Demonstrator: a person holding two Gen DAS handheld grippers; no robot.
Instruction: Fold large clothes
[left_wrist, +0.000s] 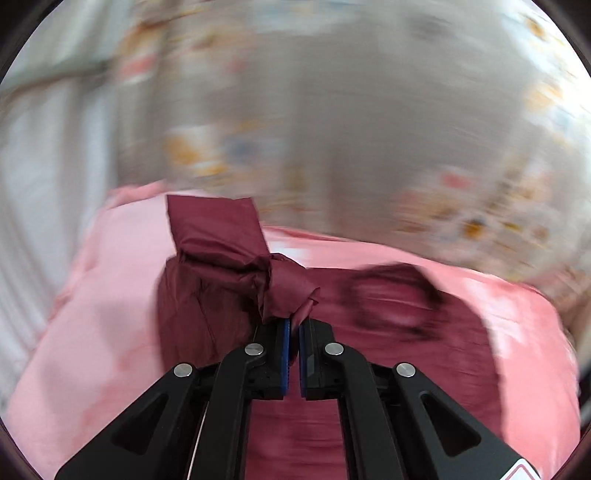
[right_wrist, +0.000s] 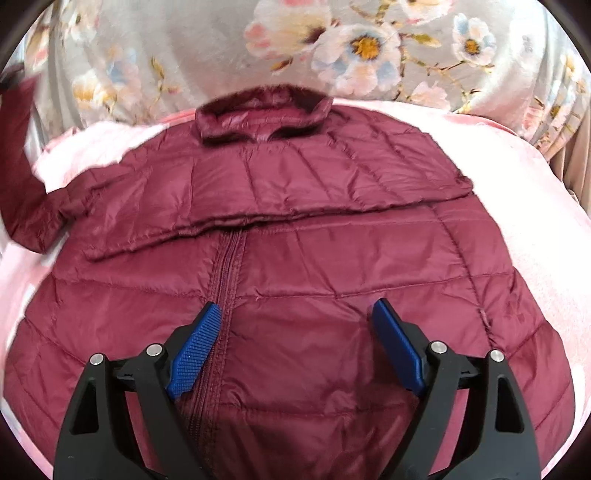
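Left wrist view: the left hand-held gripper pinches a bunched sleeve just ahead of its tips. Right wrist view: the right hand-held gripper gapes released above the jacket spread on a pink blanket.

Quilted, faintly glossy jacket cloth

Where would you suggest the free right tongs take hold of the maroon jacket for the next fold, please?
Probably the hem of the jacket, the edge nearest the open right tongs. Come from that near side, low, so one finger slips under. The body lies flat, zipper up, offering no raised fold; the edge is the likeliest purchase.
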